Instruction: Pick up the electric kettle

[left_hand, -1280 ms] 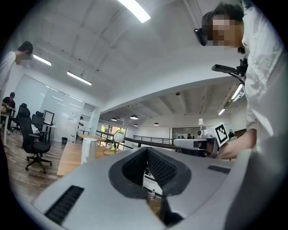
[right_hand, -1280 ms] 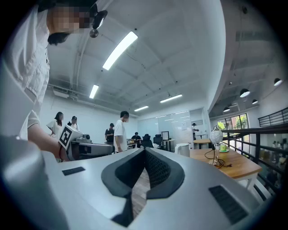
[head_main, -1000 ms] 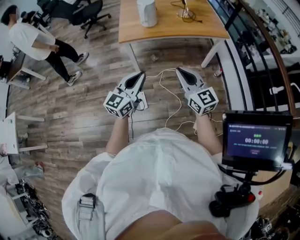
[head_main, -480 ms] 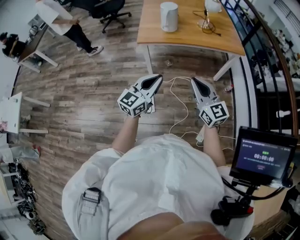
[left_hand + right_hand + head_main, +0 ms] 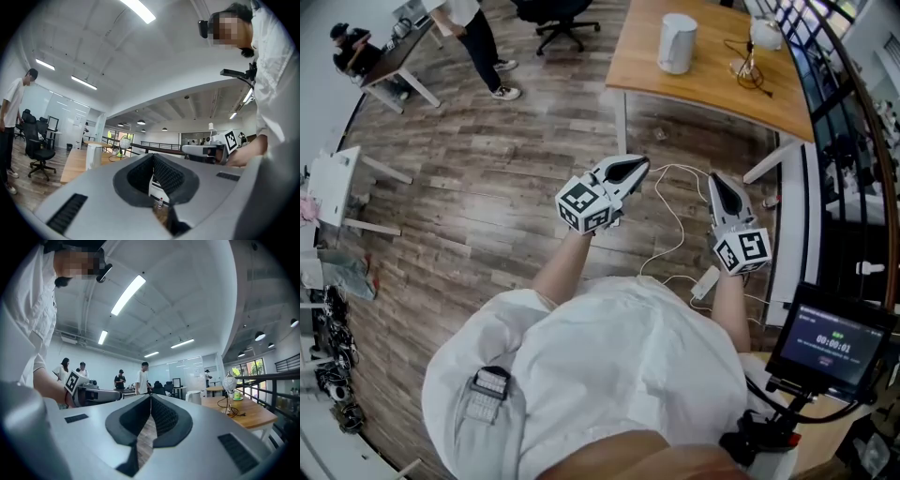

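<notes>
Two tools are in our hands. The grey plastic left hand-held gripper (image 5: 639, 166) with black ribbed pads has its jaws pressed together, and nothing is between them. The matching grey right hand-held gripper (image 5: 716, 180) is also pressed together and empty. They are held side by side and apart from each other. The left one points toward the upper right of the head view, and the right one points nearly straight ahead. Each one carries a white cube with black square markers (image 5: 586, 204) close to our wrist.

Under both lies the brown wooden plank floor (image 5: 487, 187). A thin white cable (image 5: 673, 217) runs in loops on this floor between the two tools.

Well ahead of both stands the white cylindrical electric kettle (image 5: 677, 43), upright on the light wooden counter (image 5: 712, 84), near its left end. Neither tool touches it. The left gripper view shows the kettle to the left of the jaws, and the right gripper view shows it to their right. Further right on the counter there is a white ball-shaped object on a thin stand (image 5: 764, 33).

A black screen on a mount (image 5: 832, 342) is at the lower right. Beyond the counter's left end we see a black office chair (image 5: 567, 14) and a standing person (image 5: 478, 33).
</notes>
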Demonstrator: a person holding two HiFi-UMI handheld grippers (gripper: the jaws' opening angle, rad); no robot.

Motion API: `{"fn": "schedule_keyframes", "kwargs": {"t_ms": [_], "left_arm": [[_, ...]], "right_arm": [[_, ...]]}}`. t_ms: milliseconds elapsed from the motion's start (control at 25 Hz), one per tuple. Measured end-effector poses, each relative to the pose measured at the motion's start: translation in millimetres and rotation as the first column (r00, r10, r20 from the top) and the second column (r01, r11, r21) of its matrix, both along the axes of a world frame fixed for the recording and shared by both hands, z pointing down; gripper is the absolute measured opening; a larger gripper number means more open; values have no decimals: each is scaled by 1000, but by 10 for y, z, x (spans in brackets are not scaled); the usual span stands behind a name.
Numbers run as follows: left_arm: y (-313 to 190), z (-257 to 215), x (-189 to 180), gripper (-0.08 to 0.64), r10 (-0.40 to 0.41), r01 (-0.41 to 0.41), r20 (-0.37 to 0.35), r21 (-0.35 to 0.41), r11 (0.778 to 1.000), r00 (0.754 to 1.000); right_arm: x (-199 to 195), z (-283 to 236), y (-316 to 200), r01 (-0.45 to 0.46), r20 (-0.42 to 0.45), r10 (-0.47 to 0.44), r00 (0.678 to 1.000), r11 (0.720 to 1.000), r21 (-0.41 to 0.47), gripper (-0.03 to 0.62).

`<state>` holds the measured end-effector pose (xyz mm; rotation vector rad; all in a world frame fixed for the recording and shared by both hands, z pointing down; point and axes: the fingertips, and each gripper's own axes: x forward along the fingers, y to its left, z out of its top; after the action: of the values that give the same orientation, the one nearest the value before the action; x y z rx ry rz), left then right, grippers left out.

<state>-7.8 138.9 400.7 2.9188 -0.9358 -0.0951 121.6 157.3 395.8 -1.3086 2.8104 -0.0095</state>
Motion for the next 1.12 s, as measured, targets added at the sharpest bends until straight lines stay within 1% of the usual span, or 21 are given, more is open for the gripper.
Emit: {"fn": "schedule_keyframes", "kwargs": {"t_ms": [200, 440, 640, 920, 1040, 1120], "left_arm": [[19, -17, -60, 9, -8, 8, -10, -6, 1000, 1000], [34, 73, 0, 9, -22, 22, -8, -17, 1000, 1000], [38, 85, -48, 9, -36, 36, -14, -20, 999, 999], [-70, -11, -39, 9, -35, 35, -33, 9, 999, 999], [-218, -59, -31, 9, -33, 34, -46, 27, 999, 998], [-548, -66, -78, 9, -33, 35, -55, 35, 999, 998]], "right_arm": [[-43, -15, -4, 10, -9, -10, 1000, 1000, -3, 9], [28, 88, 3, 27, -9, -27, 1000, 999, -18, 9], [35, 92, 9, 27, -9, -27, 1000, 999, -18, 9], [84, 7, -19, 23, -8, -23, 1000, 1000, 9, 9], [71, -29, -109, 21, -23, -21, 1000, 1000, 15, 9], [29, -32, -419, 22, -24, -22, 999, 999, 24, 9]]}}
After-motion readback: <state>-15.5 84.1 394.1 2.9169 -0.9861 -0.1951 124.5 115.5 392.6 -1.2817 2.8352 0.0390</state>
